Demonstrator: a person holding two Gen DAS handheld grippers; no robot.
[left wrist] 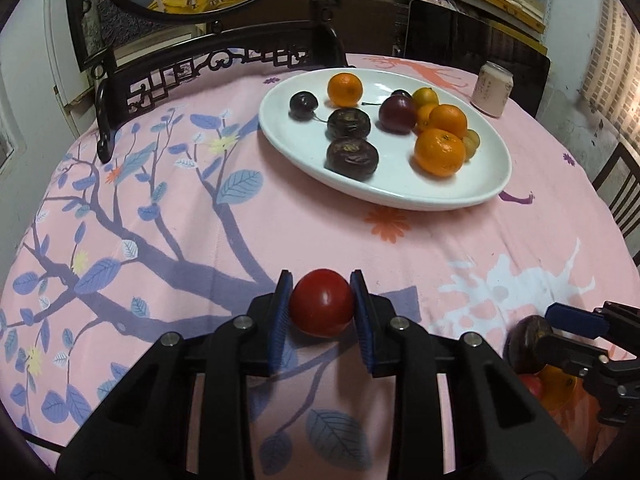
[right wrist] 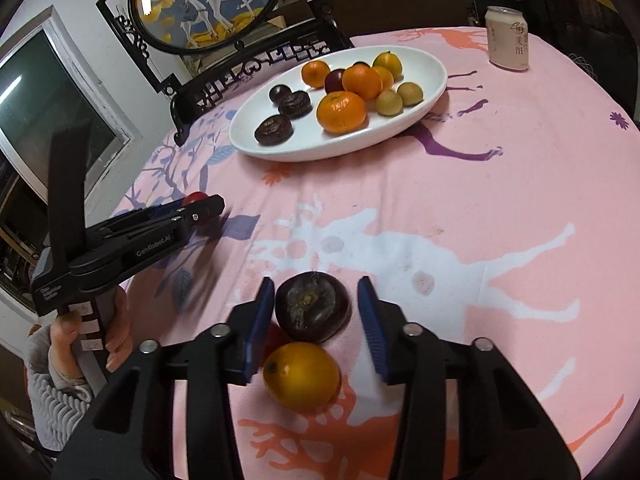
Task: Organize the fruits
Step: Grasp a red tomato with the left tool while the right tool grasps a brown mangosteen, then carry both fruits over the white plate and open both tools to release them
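Observation:
My left gripper [left wrist: 321,280] is shut on a round red fruit [left wrist: 322,308] low over the pink tablecloth; the right wrist view shows that gripper [right wrist: 200,204] side-on. A dark purple fruit [right wrist: 312,306] lies on the cloth between the blue pads of my right gripper [right wrist: 315,282], with a thin gap at the right pad. Just behind it lie an orange-yellow fruit [right wrist: 301,376] and a bit of a red one [right wrist: 276,340]. A white oval plate [left wrist: 400,196] further off holds oranges, dark fruits, a plum and small yellow fruits.
A pale drink can [right wrist: 507,38] stands beyond the plate at the far right. A carved dark wooden stand [left wrist: 180,76] with a round deer picture rises at the table's far left edge. A person's hand [right wrist: 116,332] holds the left gripper's handle. A chair back [left wrist: 620,196] shows right.

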